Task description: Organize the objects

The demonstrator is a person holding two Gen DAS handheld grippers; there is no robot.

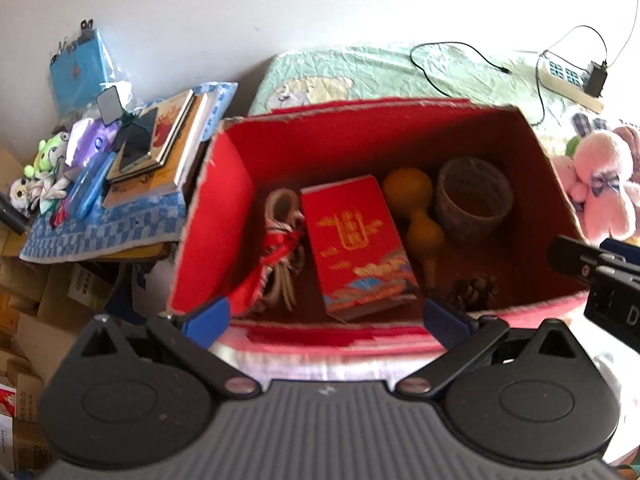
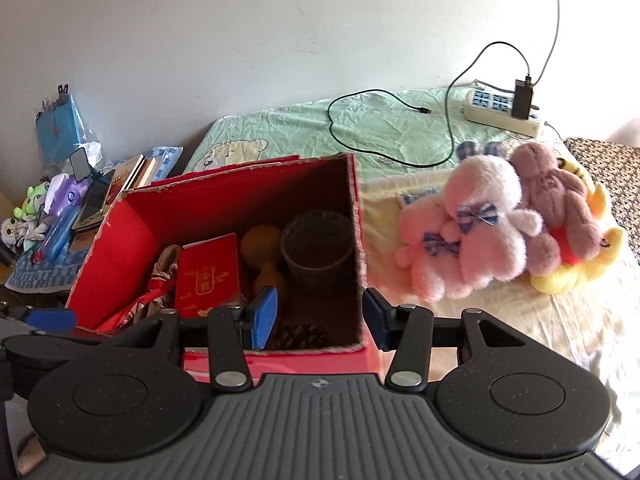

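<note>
An open red cardboard box [image 1: 224, 216] [image 2: 120, 248] stands on the bed. Inside lie a red packet with gold print [image 1: 356, 248] [image 2: 206, 276], a yellow gourd [image 1: 416, 208] [image 2: 264, 256], a woven cup [image 1: 474, 198] [image 2: 318, 246], a coiled cord with red ribbon [image 1: 282, 256], and a pine cone [image 1: 474, 292] [image 2: 300, 334]. My left gripper [image 1: 326, 316] is open over the box's near wall, holding nothing. My right gripper [image 2: 320, 318] is open at the box's near right corner, one finger inside and one outside.
Pink plush toys [image 2: 488, 232] [image 1: 600, 192] and a yellow one [image 2: 572, 268] lie on the bed right of the box. A power strip [image 2: 504, 110] and black cable [image 2: 360, 120] sit at the back. A cluttered side table [image 1: 120, 208] with books, a phone and small toys stands left.
</note>
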